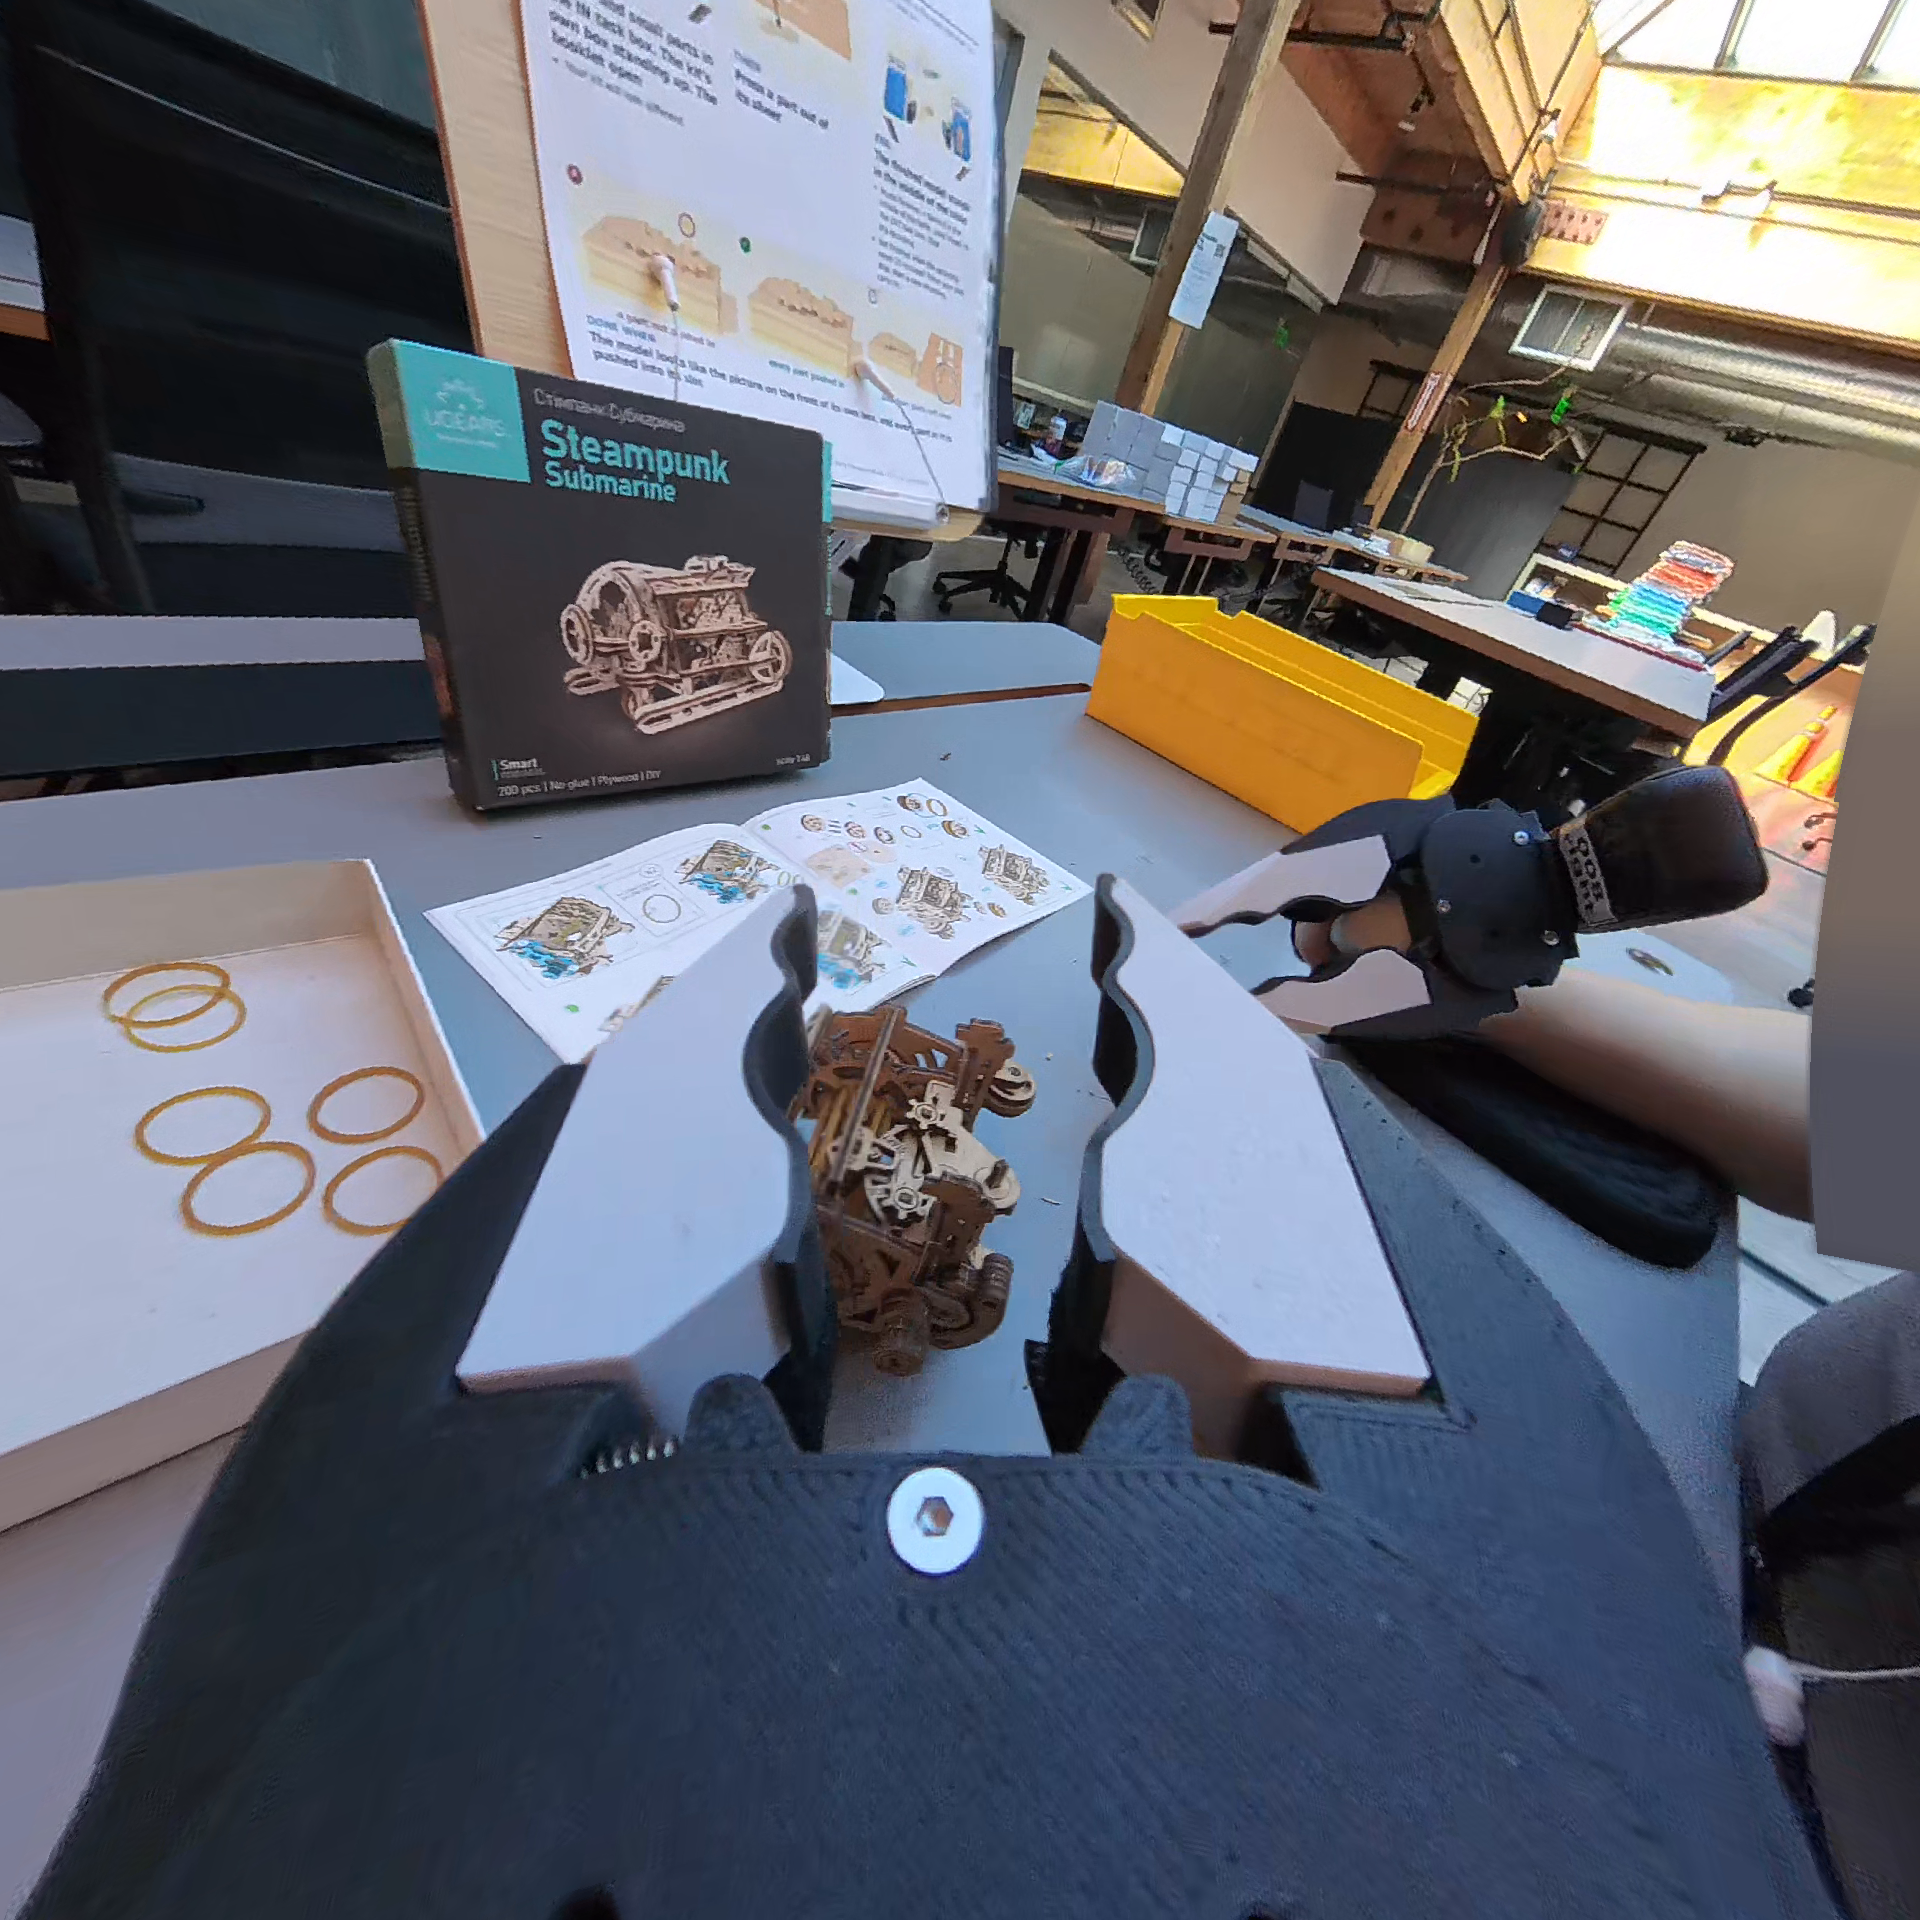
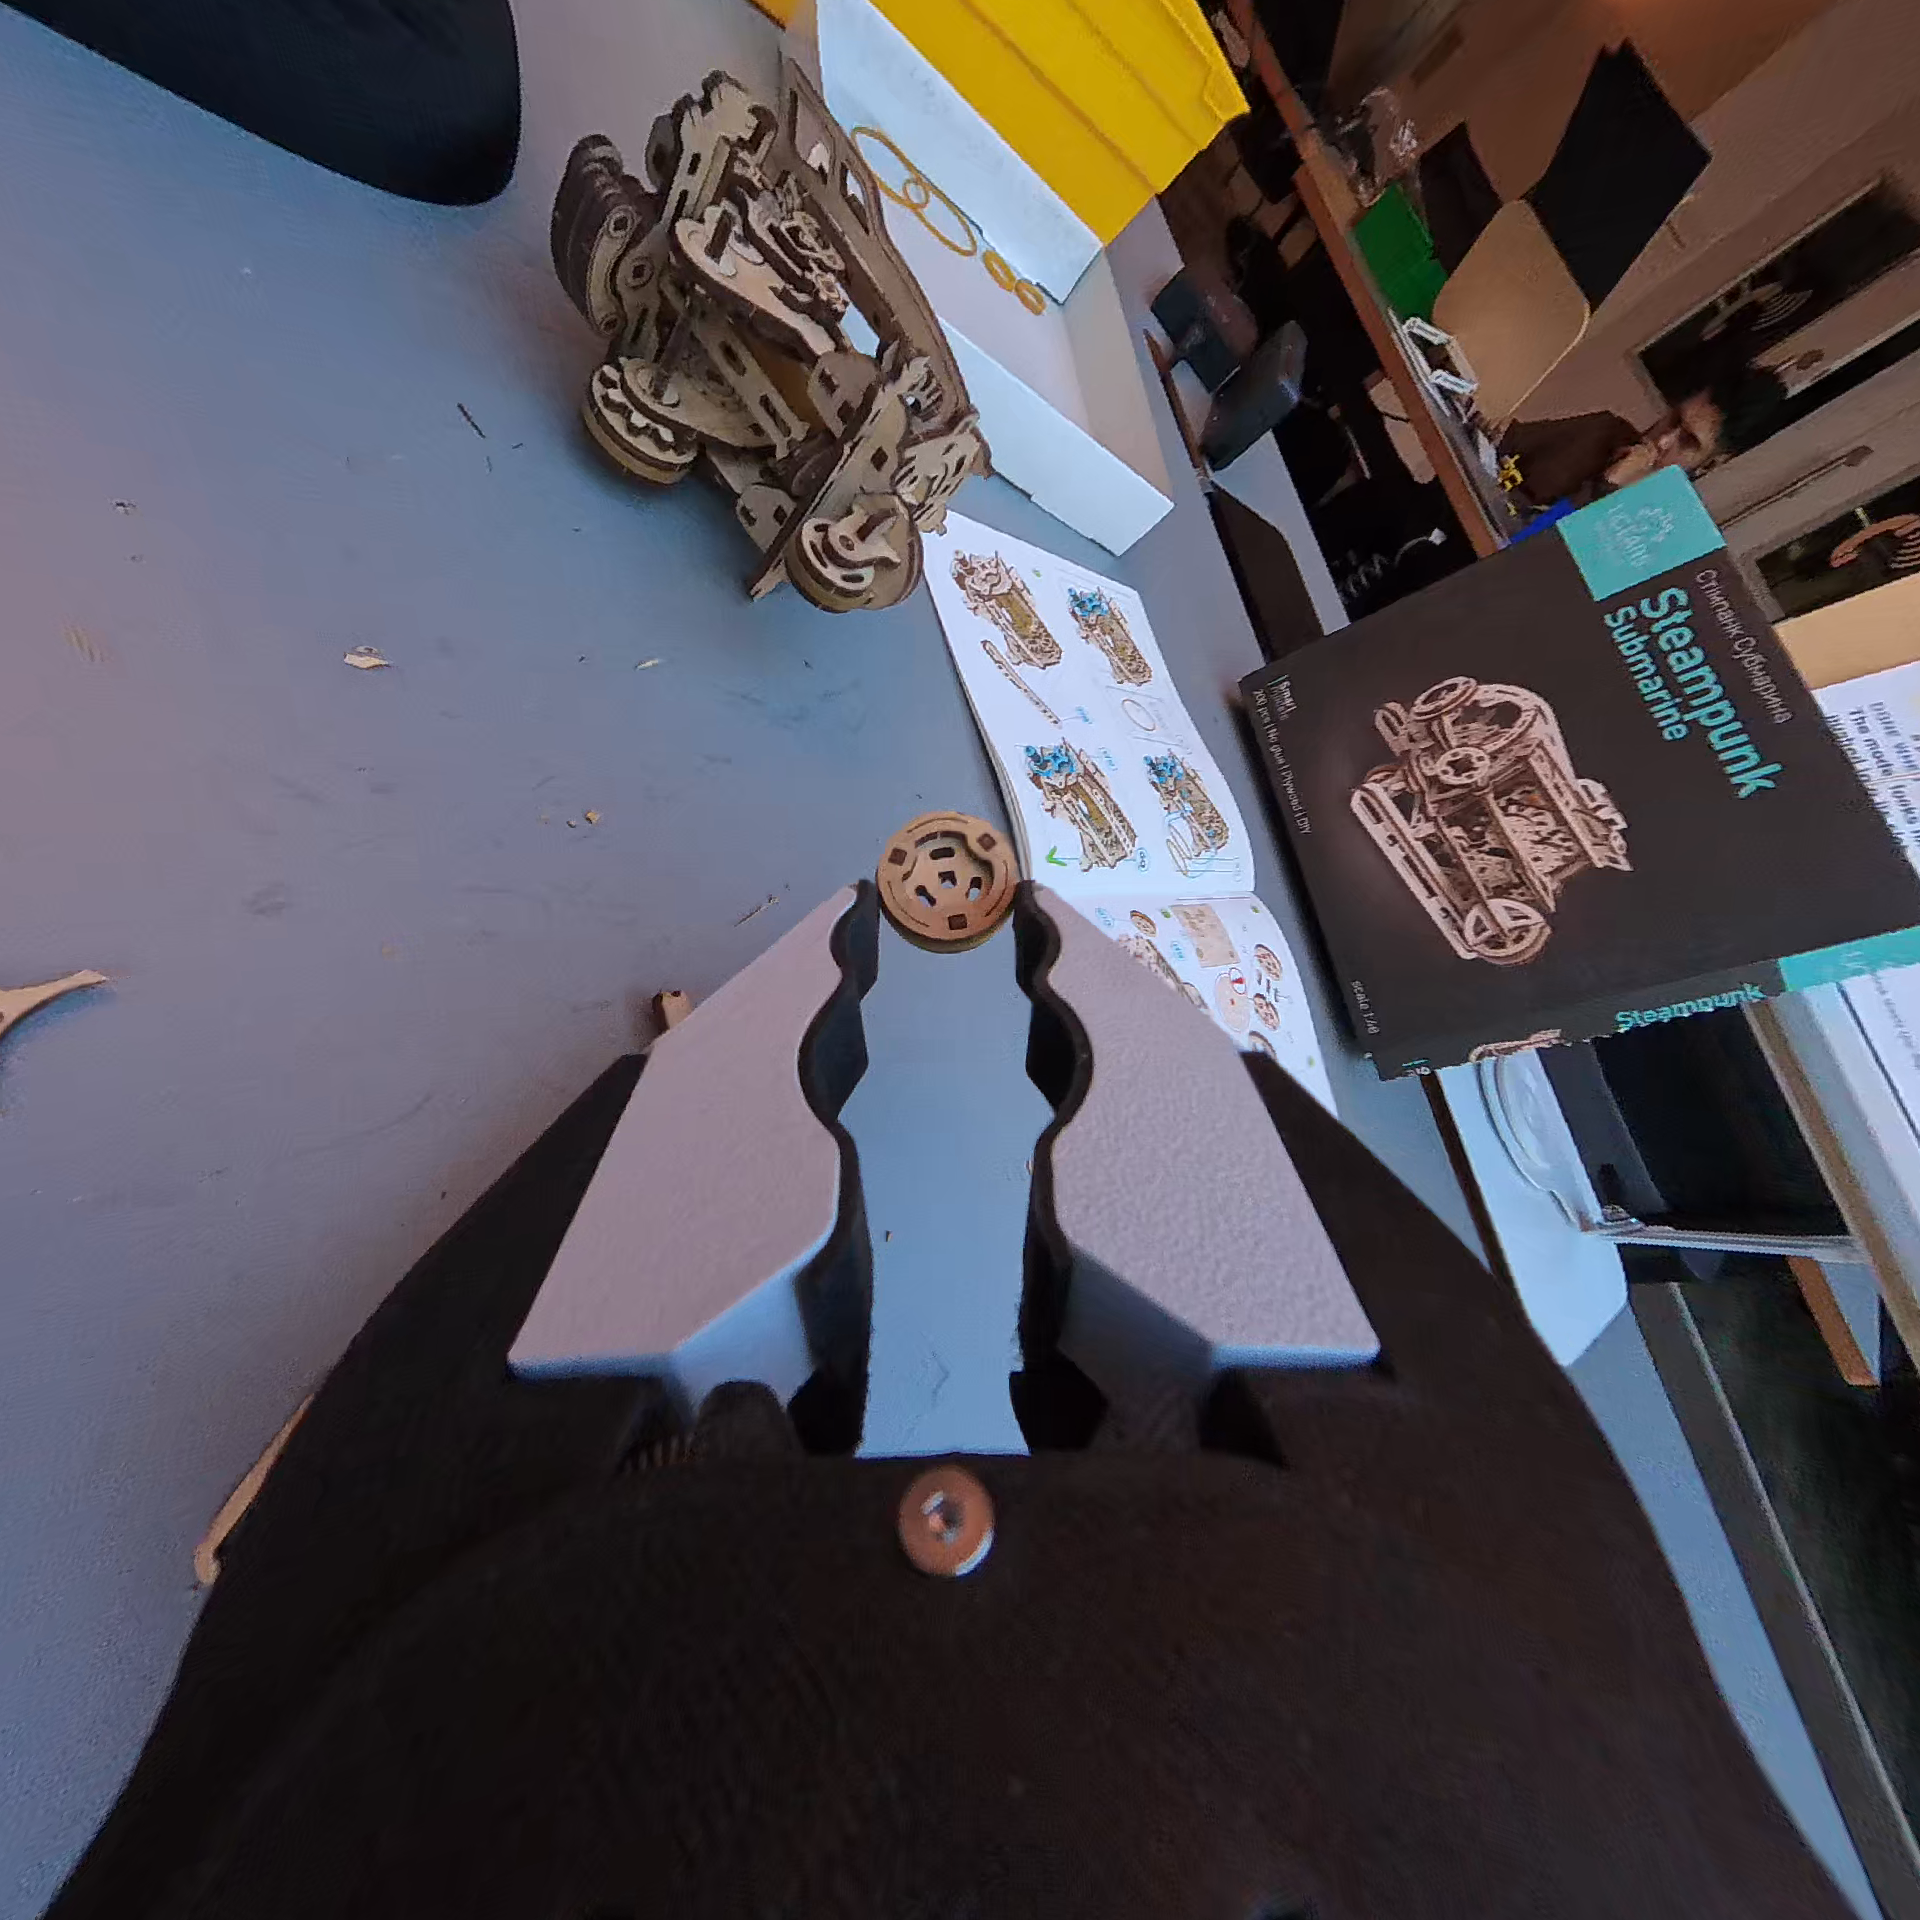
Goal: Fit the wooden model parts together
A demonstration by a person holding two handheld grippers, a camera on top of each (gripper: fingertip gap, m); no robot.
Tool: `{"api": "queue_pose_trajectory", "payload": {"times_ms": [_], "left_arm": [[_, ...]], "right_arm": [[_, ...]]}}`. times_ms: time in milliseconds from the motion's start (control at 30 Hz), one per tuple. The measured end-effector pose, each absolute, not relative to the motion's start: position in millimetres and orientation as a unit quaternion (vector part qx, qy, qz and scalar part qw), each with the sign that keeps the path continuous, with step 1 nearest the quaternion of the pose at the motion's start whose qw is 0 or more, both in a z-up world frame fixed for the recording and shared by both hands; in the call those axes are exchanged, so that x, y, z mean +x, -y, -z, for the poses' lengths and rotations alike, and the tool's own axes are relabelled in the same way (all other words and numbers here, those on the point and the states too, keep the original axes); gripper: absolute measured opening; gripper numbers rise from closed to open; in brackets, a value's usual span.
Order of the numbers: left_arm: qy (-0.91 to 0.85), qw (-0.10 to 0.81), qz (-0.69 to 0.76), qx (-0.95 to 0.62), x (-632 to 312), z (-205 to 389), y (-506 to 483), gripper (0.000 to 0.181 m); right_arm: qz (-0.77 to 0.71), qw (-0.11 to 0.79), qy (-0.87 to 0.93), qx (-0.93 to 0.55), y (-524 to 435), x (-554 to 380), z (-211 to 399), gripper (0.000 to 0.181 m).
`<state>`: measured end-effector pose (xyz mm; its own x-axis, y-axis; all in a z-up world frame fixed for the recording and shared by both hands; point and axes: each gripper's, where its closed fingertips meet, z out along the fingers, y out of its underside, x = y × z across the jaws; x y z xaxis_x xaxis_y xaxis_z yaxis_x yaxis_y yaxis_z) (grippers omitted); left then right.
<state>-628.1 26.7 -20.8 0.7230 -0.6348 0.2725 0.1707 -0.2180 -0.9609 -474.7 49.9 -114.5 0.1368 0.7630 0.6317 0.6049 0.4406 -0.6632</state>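
The part-built wooden model (image 1: 904, 1174) stands on the grey table (image 1: 1039, 748). My left gripper (image 1: 951, 904) is open, and the model shows between its two white fingers. In the right wrist view the model (image 2: 748, 343) stands free with nothing touching it. My right gripper (image 2: 943, 914) is shut on a round wooden disc (image 2: 945, 883) with cut-out slots, pinched at its fingertips just above the table. In the left wrist view the right gripper (image 1: 1226, 956) is to the right of the model, pointing left toward it.
A white tray (image 1: 395, 935) with several rubber bands lies on the left. An open instruction booklet (image 1: 831, 883), the kit box (image 1: 623, 592) and an instruction board (image 1: 779, 208) are behind the model. A yellow bin (image 1: 1247, 707) is at the back right. Wood scraps (image 2: 42, 997) litter the table. Across from one pair of fingers to the other is roughly 20 cm.
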Motion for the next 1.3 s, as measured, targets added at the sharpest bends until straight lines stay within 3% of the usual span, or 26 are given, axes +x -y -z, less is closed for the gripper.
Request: {"api": "queue_pose_trajectory", "payload": {"times_ms": [233,600,1300], "left_arm": [[-0.158,0.563,0.345,-0.734,-641.8,18.5,-48.6,0.06],[-0.162,0.579,0.353,-0.717,-660.2,42.3,-58.4,0.063],[-0.205,0.578,0.317,-0.724,-647.6,48.4,-57.3,0.066]], "right_arm": [[-0.14,0.548,0.629,-0.534,-47.6,-474.7,104.1,0.025],[-0.194,0.534,0.608,-0.554,-51.6,-476.8,103.8,0.025],[-0.184,0.539,0.611,-0.55,-55.2,-477.6,108.2,0.025]]}}
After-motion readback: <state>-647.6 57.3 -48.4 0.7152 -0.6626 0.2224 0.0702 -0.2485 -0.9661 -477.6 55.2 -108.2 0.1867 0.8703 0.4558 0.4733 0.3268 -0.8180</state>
